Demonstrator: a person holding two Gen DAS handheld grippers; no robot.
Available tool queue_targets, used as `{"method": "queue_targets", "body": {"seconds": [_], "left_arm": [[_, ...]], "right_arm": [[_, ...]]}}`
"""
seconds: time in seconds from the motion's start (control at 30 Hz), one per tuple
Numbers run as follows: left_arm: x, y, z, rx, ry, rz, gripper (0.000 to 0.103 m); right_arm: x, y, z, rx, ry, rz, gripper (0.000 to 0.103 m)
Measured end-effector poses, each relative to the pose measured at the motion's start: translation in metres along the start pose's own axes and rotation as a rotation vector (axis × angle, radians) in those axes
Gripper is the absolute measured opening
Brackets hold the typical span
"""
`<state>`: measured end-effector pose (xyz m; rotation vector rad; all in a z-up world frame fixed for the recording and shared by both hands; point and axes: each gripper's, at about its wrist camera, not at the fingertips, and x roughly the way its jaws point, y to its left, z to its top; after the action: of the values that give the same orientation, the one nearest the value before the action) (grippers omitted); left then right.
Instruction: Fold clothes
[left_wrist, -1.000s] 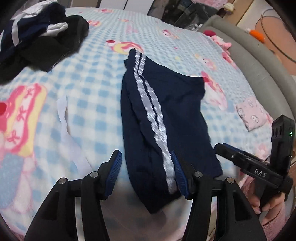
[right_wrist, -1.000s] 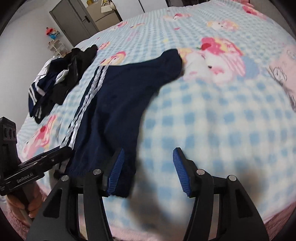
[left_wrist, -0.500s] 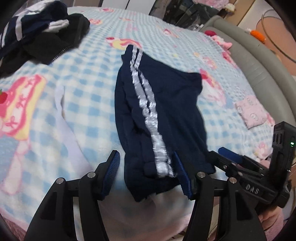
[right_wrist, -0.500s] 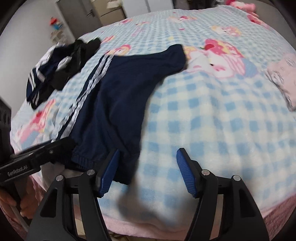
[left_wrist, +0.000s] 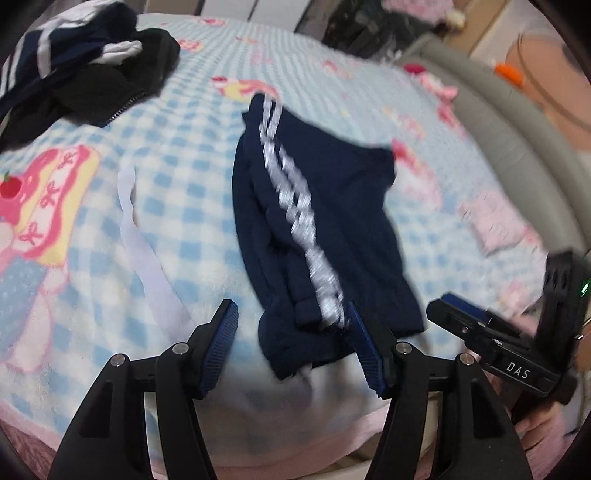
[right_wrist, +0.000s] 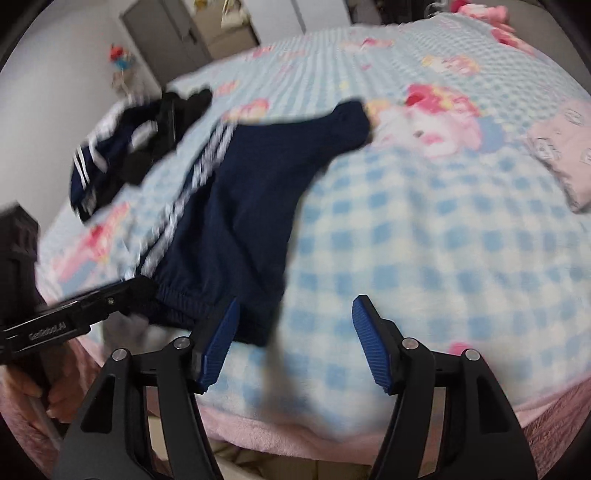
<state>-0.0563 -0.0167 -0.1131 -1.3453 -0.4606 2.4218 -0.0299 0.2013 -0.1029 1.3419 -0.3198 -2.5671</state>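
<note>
Now navy shorts (left_wrist: 325, 236) lie just ahead of both open tongs.

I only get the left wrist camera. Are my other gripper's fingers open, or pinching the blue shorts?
Observer: In the right wrist view the right gripper is open and pinches nothing. A corner of the shorts reaches just inside its left finger, and the rest of the gap shows the checked blanket.
Operator: What's behind the clothes pile?
Observer: A grey door, in the wall beyond the clothes pile.
Operator: Where's my left gripper from there?
Observer: The left gripper has its tip at the shorts' waistband. It is too blurry to tell whether they touch.
</note>
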Motion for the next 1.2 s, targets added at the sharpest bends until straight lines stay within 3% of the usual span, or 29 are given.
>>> {"method": "queue_targets", "body": {"seconds": [0.17, 0.33, 0.47, 0.53, 0.67, 0.73, 0.87, 0.9, 1.0, 1.1, 1.13, 1.2], "left_arm": [[-0.006, 0.006, -0.003, -0.08, -0.026, -0.144, 0.063], [-0.011, 0.014, -0.004, -0.113, -0.039, -0.169, 0.063], [-0.016, 0.023, 0.001, -0.157, -0.076, -0.19, 0.062], [-0.014, 0.023, 0.002, -0.151, -0.078, -0.18, 0.06], [-0.006, 0.007, 0.001, -0.059, -0.051, -0.145, 0.039], [-0.001, -0.003, -0.001, 0.007, -0.026, -0.085, 0.032], [0.004, -0.002, -0.003, 0.017, 0.003, -0.058, 0.029], [0.0, 0.0, -0.002, 0.008, -0.013, -0.07, 0.029], [-0.014, 0.0, 0.004, -0.002, -0.071, -0.107, 0.033], [0.0, -0.007, 0.009, 0.048, -0.001, -0.144, 0.035], [0.005, -0.012, 0.009, 0.072, 0.01, -0.116, 0.034], [0.014, -0.021, 0.009, 0.115, 0.027, -0.062, 0.021]], "right_arm": [[-0.005, -0.009, 0.0, 0.036, 0.013, 0.079, 0.065], [0.004, 0.004, -0.003, 0.01, 0.044, 0.145, 0.065], [0.003, 0.009, 0.001, 0.015, -0.014, 0.102, 0.065], [0.008, 0.003, 0.006, 0.046, -0.002, 0.104, 0.065], [0.02, -0.003, 0.005, 0.067, 0.032, 0.087, 0.065], [0.021, -0.004, 0.004, 0.064, 0.031, 0.085, 0.065], [0.02, -0.006, 0.001, 0.045, 0.032, 0.07, 0.061], [0.021, -0.006, 0.0, 0.035, 0.033, 0.061, 0.055], [0.023, 0.0, -0.002, 0.003, 0.038, 0.039, 0.053], [0.025, 0.006, 0.007, -0.006, 0.043, 0.086, 0.053], [0.025, 0.009, 0.012, -0.01, 0.045, 0.107, 0.053], [0.027, 0.017, 0.022, -0.039, 0.046, 0.114, 0.053]]}}
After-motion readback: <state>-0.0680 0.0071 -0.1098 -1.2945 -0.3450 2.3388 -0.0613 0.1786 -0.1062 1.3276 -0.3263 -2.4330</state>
